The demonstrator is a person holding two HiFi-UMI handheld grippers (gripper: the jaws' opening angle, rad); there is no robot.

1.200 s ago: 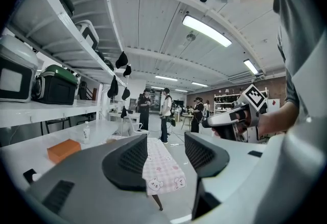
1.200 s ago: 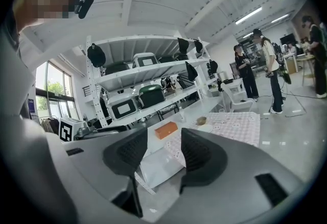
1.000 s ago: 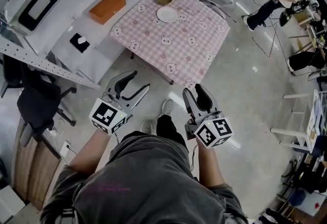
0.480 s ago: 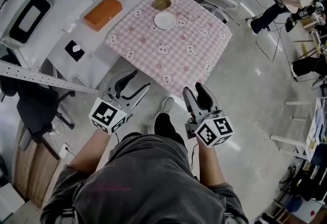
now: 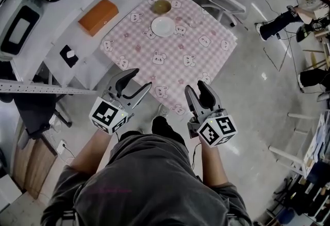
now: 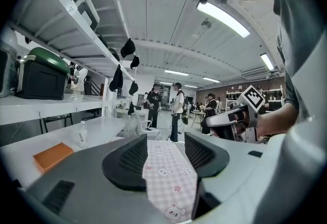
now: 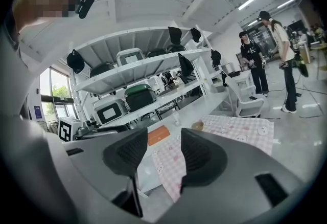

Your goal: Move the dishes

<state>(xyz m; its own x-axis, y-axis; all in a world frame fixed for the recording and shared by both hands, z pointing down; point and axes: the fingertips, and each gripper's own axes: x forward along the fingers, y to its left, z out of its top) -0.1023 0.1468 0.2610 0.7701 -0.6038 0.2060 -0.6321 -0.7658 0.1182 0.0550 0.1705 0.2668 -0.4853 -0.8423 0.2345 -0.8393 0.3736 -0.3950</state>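
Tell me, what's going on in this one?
A person holds a two-jaw gripper in each hand, short of a square table under a pink checked bear-print cloth. The left gripper and the right gripper are both open and empty. A round white plate and a small tan bowl sit close together near the table's far side, with nothing touching them.

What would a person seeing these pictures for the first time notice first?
The pink bear-print tablecloth in the middle of the head view stands out, with a white plate and a brownish bowl at its far side. Nearer, the left gripper and right gripper point toward it, open and empty.
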